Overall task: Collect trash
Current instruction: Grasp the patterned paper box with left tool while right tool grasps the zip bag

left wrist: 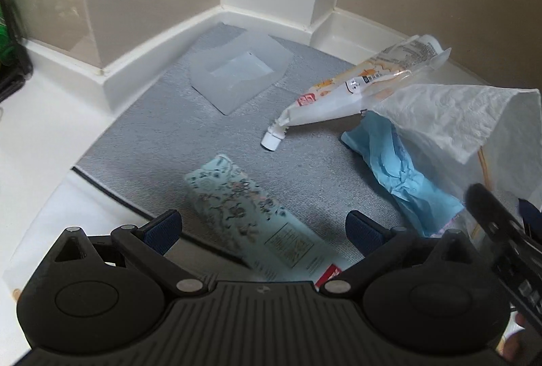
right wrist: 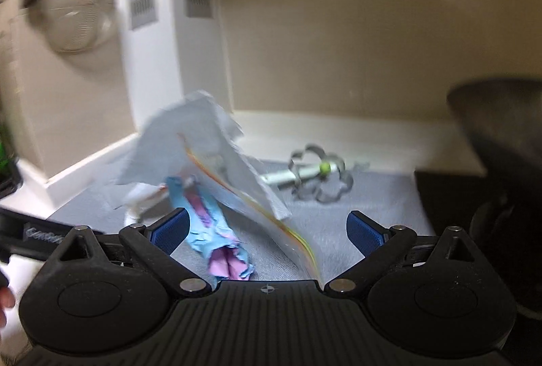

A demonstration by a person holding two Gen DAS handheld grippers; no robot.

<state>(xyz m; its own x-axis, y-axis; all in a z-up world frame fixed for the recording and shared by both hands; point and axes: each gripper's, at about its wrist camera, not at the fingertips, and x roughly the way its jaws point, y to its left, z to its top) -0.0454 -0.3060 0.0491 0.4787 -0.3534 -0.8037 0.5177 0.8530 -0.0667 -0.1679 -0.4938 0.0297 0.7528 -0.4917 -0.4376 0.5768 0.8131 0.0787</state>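
On a grey mat (left wrist: 176, 115) lie a floral teal box (left wrist: 250, 206), a squeezed white tube (left wrist: 345, 88) with its white cap (left wrist: 272, 141), a crumpled blue wrapper (left wrist: 399, 169) and a white paper towel (left wrist: 467, 125). My left gripper (left wrist: 264, 230) is open, its jaws either side of the teal box's near end. My right gripper (right wrist: 267, 228) is open; the blue and pink wrapper (right wrist: 213, 230) and the paper towel (right wrist: 210, 159) with a clear bag (right wrist: 288, 230) lie between its blue pads. The right gripper also shows in the left wrist view (left wrist: 501, 230).
A translucent plastic tray (left wrist: 240, 71) sits at the mat's far end by the white wall corner. A metal flower-shaped cutter and a white stick (right wrist: 318, 176) lie on the mat. A metal strainer (right wrist: 78, 6) hangs at the left. A dark object (right wrist: 491, 179) stands at the right.
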